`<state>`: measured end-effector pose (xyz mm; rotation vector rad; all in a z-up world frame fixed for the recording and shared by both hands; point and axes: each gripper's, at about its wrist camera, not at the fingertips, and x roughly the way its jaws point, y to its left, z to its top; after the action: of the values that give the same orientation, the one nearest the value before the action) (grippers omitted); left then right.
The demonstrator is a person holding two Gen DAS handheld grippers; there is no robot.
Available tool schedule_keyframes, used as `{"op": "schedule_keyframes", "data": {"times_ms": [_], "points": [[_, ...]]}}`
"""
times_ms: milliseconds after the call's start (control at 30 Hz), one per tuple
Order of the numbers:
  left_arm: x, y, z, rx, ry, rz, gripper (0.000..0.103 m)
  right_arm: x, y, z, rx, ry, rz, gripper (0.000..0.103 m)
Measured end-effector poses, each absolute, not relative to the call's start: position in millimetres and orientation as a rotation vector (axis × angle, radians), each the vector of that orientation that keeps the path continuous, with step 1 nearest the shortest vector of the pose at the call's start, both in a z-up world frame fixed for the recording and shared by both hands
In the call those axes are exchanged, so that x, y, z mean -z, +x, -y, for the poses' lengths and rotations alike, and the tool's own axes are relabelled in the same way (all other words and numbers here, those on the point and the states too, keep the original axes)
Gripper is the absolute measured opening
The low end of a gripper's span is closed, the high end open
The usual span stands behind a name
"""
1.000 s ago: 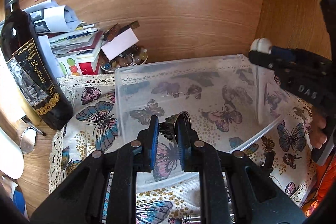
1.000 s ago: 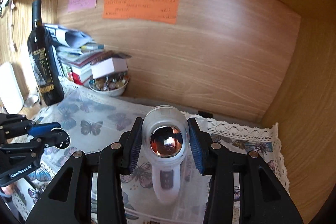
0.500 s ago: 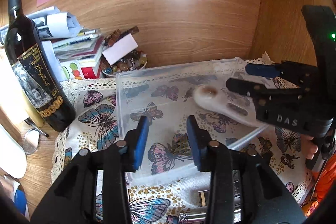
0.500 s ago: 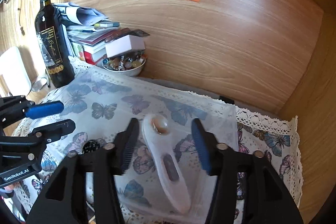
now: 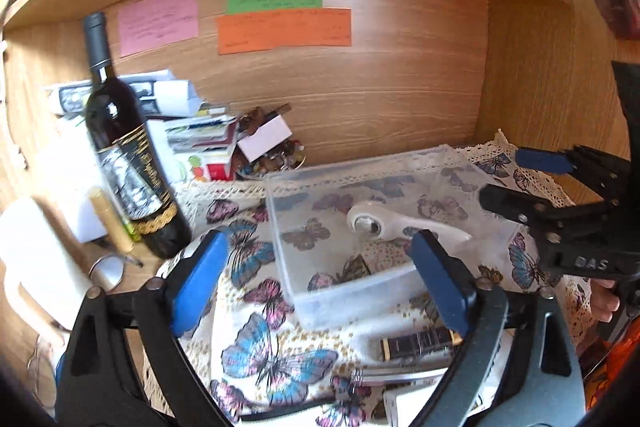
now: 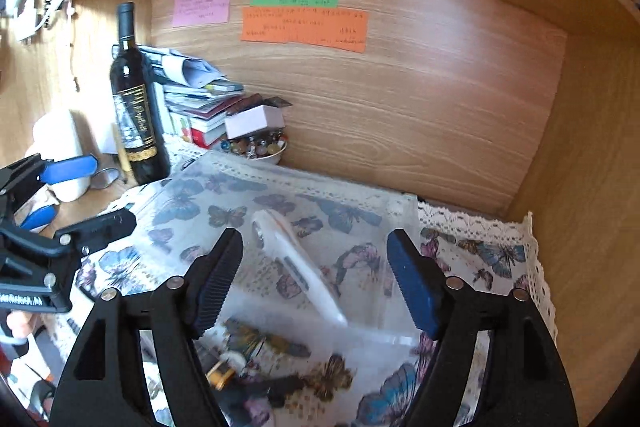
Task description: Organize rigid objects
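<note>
A clear plastic box [image 5: 280, 203] stands on the butterfly tablecloth [image 5: 276, 355]; it also shows in the right wrist view [image 6: 400, 211]. A white handheld device with a round lens [image 5: 384, 225] lies inside it, also seen in the right wrist view [image 6: 296, 263]. My left gripper [image 5: 320, 291] is open and empty, in front of and above the box. My right gripper [image 6: 316, 283] is open and empty above the box's near side. The right gripper shows at the right of the left wrist view [image 5: 560, 211]. A dark and gold tube [image 5: 420, 341] and a metal pen [image 5: 400, 373] lie in front of the box.
A dark wine bottle [image 5: 128, 163] stands at the left, next to stacked papers and books [image 5: 192, 135] and a bowl of beads [image 5: 276, 159]. A white mug [image 6: 64, 147] stands far left. Wooden back wall [image 5: 360, 95] and side wall [image 6: 580, 167] close in the desk.
Both grippers opened and let go: the dark spiky object and the white device went into the box. Both grippers then rose and pulled back, jaws wide.
</note>
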<state>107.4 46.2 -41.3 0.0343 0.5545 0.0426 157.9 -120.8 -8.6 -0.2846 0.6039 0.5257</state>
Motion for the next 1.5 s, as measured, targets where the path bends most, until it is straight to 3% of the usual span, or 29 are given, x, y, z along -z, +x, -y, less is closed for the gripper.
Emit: {"op": "schedule_keyframes", "data": {"times_ms": [433, 867, 1000, 1133, 1200, 1500], "points": [[94, 65, -28, -0.026, 0.022, -0.706, 0.095, 62, 122, 140, -0.529, -0.288, -0.757, 0.083], [129, 56, -2, 0.060, 0.011, -0.789, 0.094, 97, 134, 136, -0.581, -0.286, -0.916, 0.083], [131, 59, 2, 0.072, 0.017, -0.791, 0.080, 98, 137, 134, -0.597, -0.279, -0.922, 0.080], [136, 65, 1, 0.086, -0.002, -0.810, 0.061, 99, 139, 134, -0.619, -0.265, -0.924, 0.062], [139, 66, 1, 0.088, -0.007, -0.820, 0.050, 99, 140, 134, -0.611, -0.257, -0.920, 0.058], [127, 57, -7, 0.057, -0.018, -0.768, 0.050, 89, 134, 143, -0.553, -0.227, -0.873, 0.056]]}}
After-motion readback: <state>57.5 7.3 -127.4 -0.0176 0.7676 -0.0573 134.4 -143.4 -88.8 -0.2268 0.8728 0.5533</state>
